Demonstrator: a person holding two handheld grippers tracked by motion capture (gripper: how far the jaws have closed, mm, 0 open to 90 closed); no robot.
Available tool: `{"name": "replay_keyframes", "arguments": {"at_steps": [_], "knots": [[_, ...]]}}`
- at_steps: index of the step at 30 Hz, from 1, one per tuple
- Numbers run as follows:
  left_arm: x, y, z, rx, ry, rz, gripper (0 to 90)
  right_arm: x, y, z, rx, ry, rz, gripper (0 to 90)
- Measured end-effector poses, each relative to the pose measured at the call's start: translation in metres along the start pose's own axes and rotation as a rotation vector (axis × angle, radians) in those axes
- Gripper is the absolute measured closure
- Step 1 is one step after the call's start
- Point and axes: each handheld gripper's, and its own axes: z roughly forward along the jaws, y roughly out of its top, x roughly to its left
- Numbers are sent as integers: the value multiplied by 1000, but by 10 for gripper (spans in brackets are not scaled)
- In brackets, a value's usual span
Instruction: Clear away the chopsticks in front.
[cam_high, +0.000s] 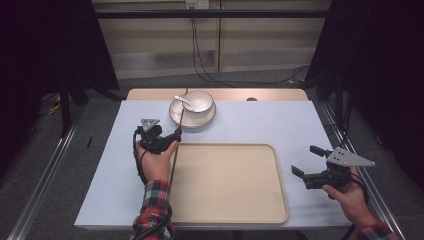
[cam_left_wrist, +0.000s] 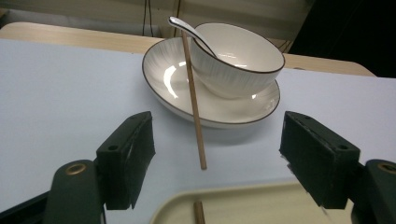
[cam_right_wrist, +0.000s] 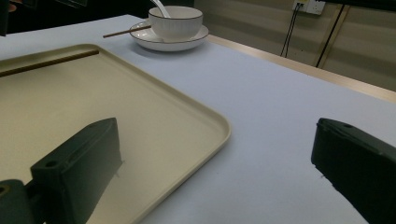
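A white bowl (cam_high: 199, 101) with a white spoon (cam_high: 181, 99) in it stands on a white plate (cam_high: 200, 122) at the back of the table. One wooden chopstick (cam_high: 182, 116) leans on the plate's rim, its near end (cam_left_wrist: 202, 161) over the mat. A second chopstick (cam_high: 173, 165) lies in the beige tray (cam_high: 230, 210) along its left edge. My left gripper (cam_high: 175, 135) is open just short of the plate, at the tray's far left corner, with nothing between its pads. My right gripper (cam_high: 304, 160) is open and empty, right of the tray.
A pale blue mat (cam_high: 280, 120) covers the table; a wooden strip (cam_high: 270, 94) shows behind it. Metal rails (cam_high: 45, 175) run along both sides. Cables (cam_high: 210, 75) trail on the floor beyond the table.
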Motion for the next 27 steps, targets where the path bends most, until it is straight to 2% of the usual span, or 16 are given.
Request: {"name": "replay_keyframes", "arguments": {"at_steps": [2,5,9,12,18,20,21,24,25,27], "knots": [[0,5,9,-3,-11,3,251,0,0,0,-2,0,-1,11],[2,10,18,3,-1,35,223,-1,0,0,-2,0,-2,11],[7,17,30,13,7,32,216,-1,0,0,-3,2,-4,11],[8,19,41,31,8,36,212,-1,0,0,-3,1,-3,11],[7,24,60,78,29,81,228,-1,0,0,1,8,5,11],[9,24,66,88,31,81,231,-1,0,0,1,6,3,11],[10,24,68,97,35,80,240,-1,0,0,-1,3,1,11],[8,27,73,92,46,120,277,-2,0,0,-1,5,-4,11],[8,28,74,92,46,124,315,-2,0,0,-3,8,-1,11],[9,28,79,103,44,106,358,-1,0,0,6,18,5,11]]}}
